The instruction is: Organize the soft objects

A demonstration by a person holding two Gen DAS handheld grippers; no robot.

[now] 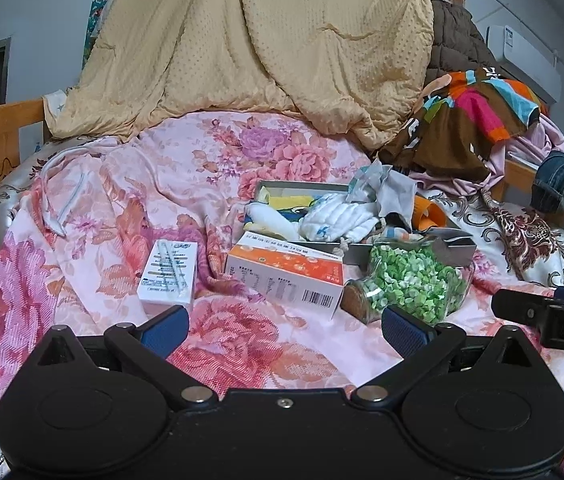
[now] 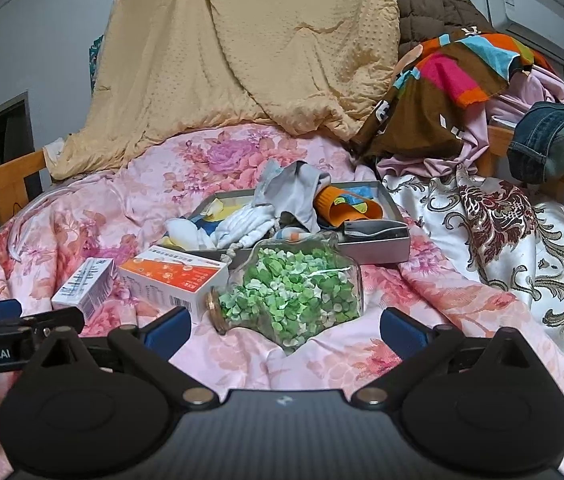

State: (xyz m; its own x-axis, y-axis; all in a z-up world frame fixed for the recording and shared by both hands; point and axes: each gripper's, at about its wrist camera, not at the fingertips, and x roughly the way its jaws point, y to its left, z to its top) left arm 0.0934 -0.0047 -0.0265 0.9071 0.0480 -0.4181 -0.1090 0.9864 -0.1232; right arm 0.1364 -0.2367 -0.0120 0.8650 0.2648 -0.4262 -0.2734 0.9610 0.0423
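Across the whole bed we saw a pink floral cotton sheet (image 1: pixel 242 336), with a pale yellow dotted quilt (image 1: pixel 266 40) heaped up at twelve o'clock and a brown patchwork cloth with pink, orange and blue stripes (image 2: pixel 453 76) piled at two o'clock. Toward the middle sat a shallow grey metal tray (image 2: pixel 377 246), and the task's soft things were already gathered in it: a crumpled grey cloth (image 2: pixel 293 192), a folded white ribbed sock (image 2: pixel 250 220) and an orange rubbery slipper-like piece (image 2: pixel 341 208). Just in front of the tray lay the hard things: a corked clear glass bottle filled with green paper stars (image 2: pixel 293 292) on its side, an orange-and-white cardboard box (image 2: pixel 174 276) touching it at nine o'clock, and a small white printed carton (image 1: pixel 168 272) farther left.

We judged the step as the pause between picks: neither tool carried anything, and the tray looked roughly filled. The next move, in our view, called for picking a loose fabric item, perhaps the grey cloth spilling over the tray's rim, and pinching a fold rather than a flat face.

Our left gripper (image 1: pixel 283 330) hovered low over the sheet at six o'clock, fingers spread wide and empty, aimed at the box. Our right gripper (image 2: pixel 285 330) hung level just beside it, likewise parted with nothing between its blue pads (image 2: pixel 401 328), facing the bottle.
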